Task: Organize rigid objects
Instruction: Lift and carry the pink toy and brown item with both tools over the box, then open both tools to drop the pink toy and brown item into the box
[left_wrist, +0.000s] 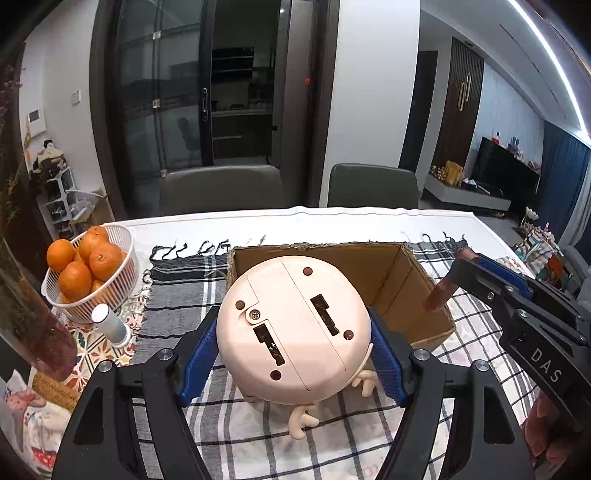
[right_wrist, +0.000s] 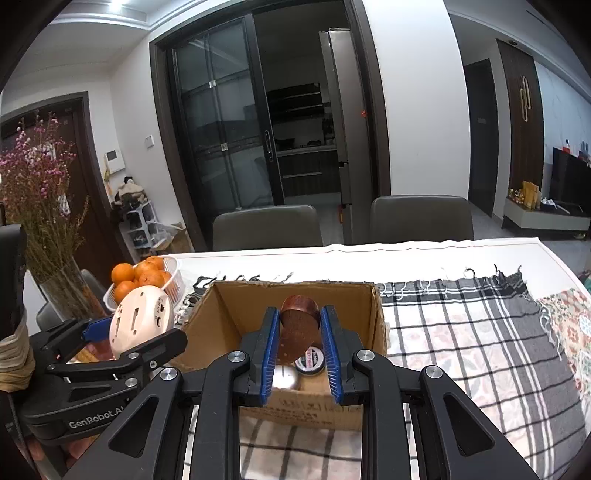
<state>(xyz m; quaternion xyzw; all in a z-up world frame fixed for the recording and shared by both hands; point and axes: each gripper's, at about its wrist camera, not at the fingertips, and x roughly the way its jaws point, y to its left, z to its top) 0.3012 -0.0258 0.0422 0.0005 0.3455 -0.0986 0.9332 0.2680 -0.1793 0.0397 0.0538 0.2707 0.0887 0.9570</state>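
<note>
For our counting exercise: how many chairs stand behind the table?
2. One chair sits behind the table's far edge toward the left, the other chair to its right. More may be hidden beyond the views.

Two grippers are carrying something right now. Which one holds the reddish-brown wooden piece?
The right gripper: its blue pads clamp the wooden piece above the cardboard box. The left gripper holds the round cream toy instead.
</note>
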